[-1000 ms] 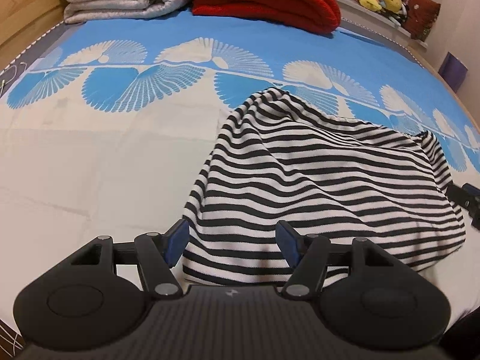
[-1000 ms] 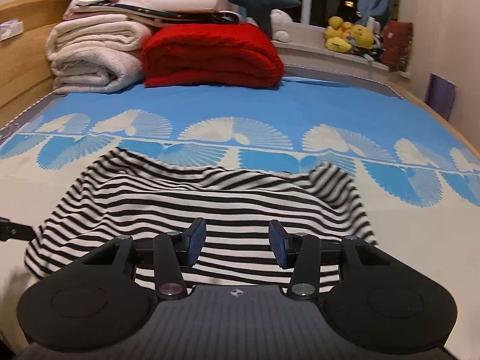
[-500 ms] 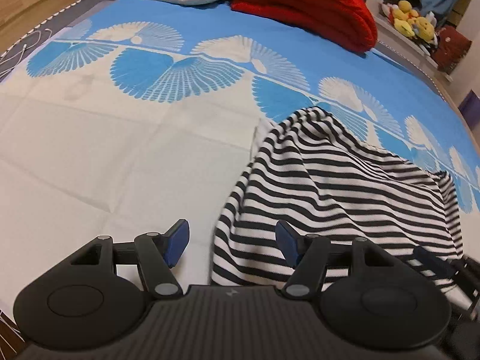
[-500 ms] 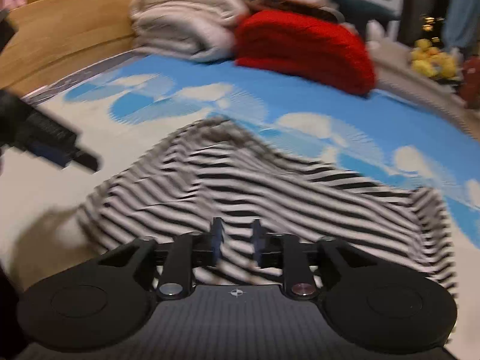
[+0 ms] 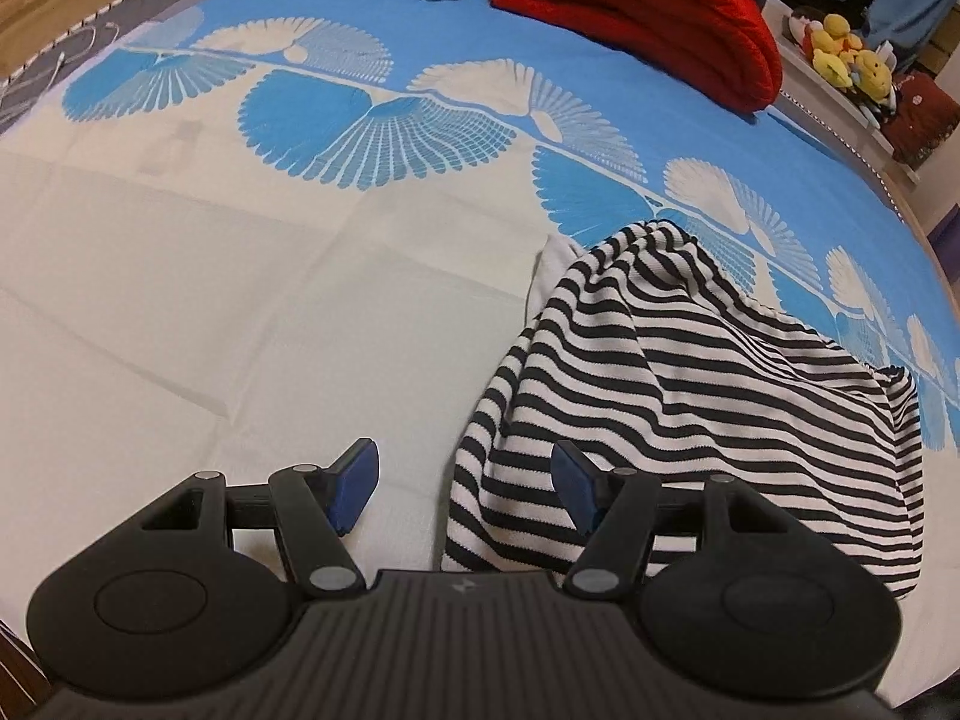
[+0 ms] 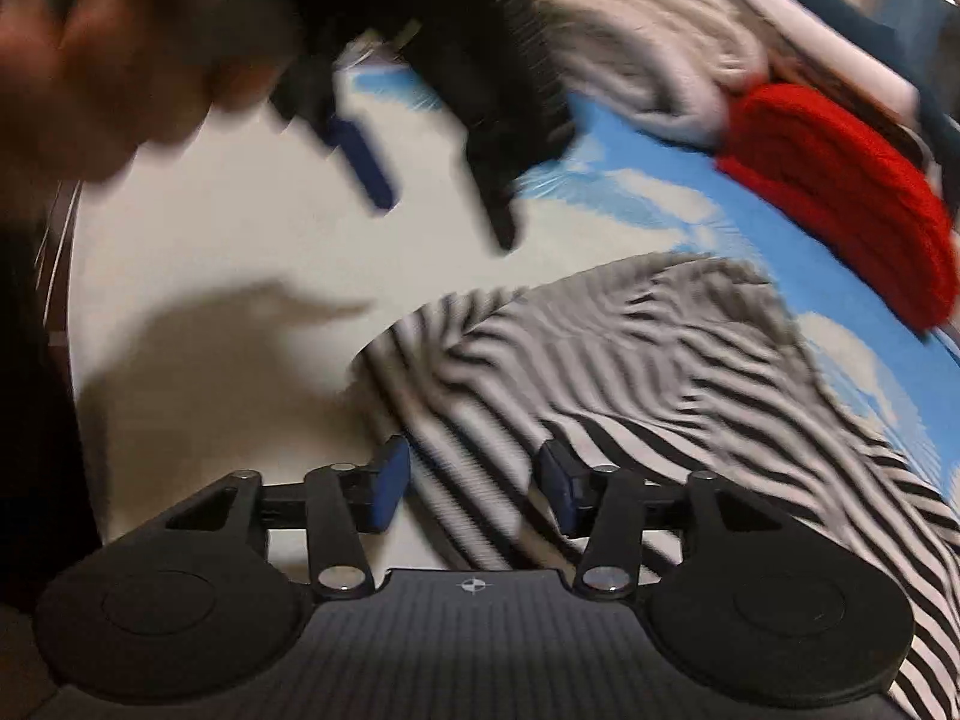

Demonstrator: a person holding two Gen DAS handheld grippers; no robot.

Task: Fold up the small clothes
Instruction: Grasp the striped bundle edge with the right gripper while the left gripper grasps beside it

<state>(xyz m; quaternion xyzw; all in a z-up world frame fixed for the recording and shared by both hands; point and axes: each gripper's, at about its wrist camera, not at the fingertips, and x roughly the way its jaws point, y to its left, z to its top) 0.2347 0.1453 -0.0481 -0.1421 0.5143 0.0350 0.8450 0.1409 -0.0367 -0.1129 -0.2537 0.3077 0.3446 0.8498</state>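
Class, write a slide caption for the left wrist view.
Open left gripper poised at the edge of a rumpled striped garment on the bed.

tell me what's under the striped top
The striped top lies rumpled on the bed sheet, mostly over its cream part, its far edge reaching the blue fan print. A pale flap shows at its far-left edge. Anything beneath the raised folds is hidden.

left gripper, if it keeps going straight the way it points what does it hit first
Most likely the left edge of the striped garment, which lies between the open left gripper fingers, slightly right of centre. Beyond it is bare bedsheet. Depth is hard to judge.
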